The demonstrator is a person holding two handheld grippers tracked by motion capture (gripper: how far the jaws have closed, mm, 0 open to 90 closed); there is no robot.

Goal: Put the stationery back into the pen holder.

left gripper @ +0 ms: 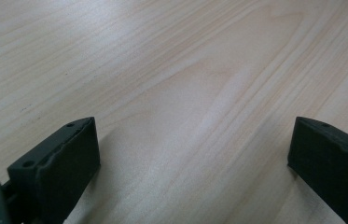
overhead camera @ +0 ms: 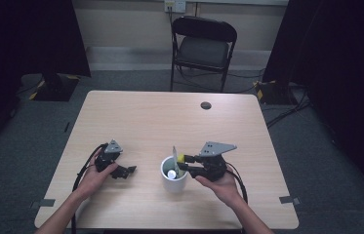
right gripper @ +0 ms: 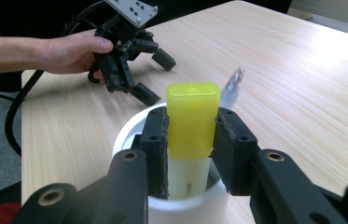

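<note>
A white cup (overhead camera: 174, 179) stands on the wooden table (overhead camera: 170, 117), near its front edge. My right gripper (overhead camera: 184, 164) is shut on a highlighter with a yellow cap (right gripper: 192, 116) and holds it upright, its pale body reaching down into the cup (right gripper: 127, 130). A thin silvery pen-like item (right gripper: 233, 80) leans out of the cup's far side. To the left, my left gripper (overhead camera: 130, 170) rests low on the table in a person's hand. In the left gripper view its jaws stand wide apart over bare wood, so the left gripper (left gripper: 192, 154) is open.
A black folding chair (overhead camera: 203, 46) stands beyond the table's far edge. A round dark cable hole (overhead camera: 206, 105) sits near the far right of the tabletop. Cables trail from both grippers toward the front edge.
</note>
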